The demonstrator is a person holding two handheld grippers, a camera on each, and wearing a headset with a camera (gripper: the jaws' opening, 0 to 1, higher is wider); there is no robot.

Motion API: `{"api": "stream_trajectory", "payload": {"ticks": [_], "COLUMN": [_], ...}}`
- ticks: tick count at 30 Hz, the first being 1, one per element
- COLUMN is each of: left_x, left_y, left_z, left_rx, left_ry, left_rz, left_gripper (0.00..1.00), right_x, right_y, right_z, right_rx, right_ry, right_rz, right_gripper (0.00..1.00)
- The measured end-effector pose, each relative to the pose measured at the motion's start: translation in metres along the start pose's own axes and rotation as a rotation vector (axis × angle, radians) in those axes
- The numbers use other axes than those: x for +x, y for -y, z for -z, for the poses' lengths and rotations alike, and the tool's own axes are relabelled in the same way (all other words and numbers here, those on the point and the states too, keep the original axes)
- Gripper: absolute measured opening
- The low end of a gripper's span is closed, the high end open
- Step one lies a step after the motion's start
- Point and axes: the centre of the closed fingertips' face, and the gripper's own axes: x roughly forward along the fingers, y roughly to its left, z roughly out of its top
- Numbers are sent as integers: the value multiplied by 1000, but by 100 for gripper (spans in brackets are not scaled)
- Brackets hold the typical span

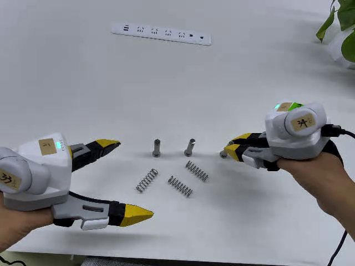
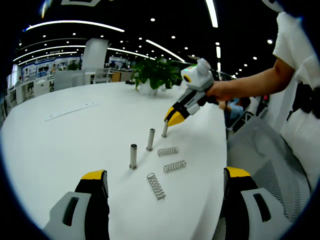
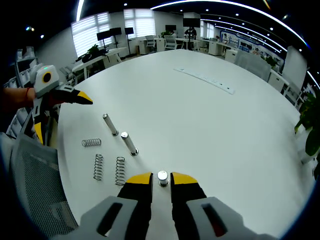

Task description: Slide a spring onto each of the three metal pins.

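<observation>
Two metal pins stand upright on the white table. A third pin stands at the right, and my right gripper is shut on it; its round top sits between the yellow jaws. Three loose springs lie just in front of the pins. My left gripper hovers wide open to the left of the springs, holding nothing. In the left gripper view the nearest spring lies between the spread jaws.
A white power strip lies at the far side of the table. A potted plant stands at the far right corner. The table's near edge runs close below the left gripper.
</observation>
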Motion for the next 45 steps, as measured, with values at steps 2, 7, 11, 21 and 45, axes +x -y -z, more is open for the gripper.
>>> {"api": "stream_trajectory", "payload": {"ticks": [2,7,11,21,45], "left_x": [0,-1,0,1,-1], "left_y": [0,-3,-1,1,3], "left_z": [1,2,0,-1,-5], "left_rx": [2,3,6,15,24], "left_ry": [-1,-2,-5,-10,-42], "left_rz": [1,1,2,5,-21], "left_gripper": [97,97,97,97,95], "right_x": [0,-2,-4,-14,-38], "right_y": [0,0,-1,-5,-20], "right_z": [-1,-1,-1,2,16], "right_rx": [0,-7,-17,-48,-139], "right_ry": [4,12,18,56,126], "right_rz": [-1,-3,-12,-42,-172], "right_gripper": [16,19,22,32,67]}}
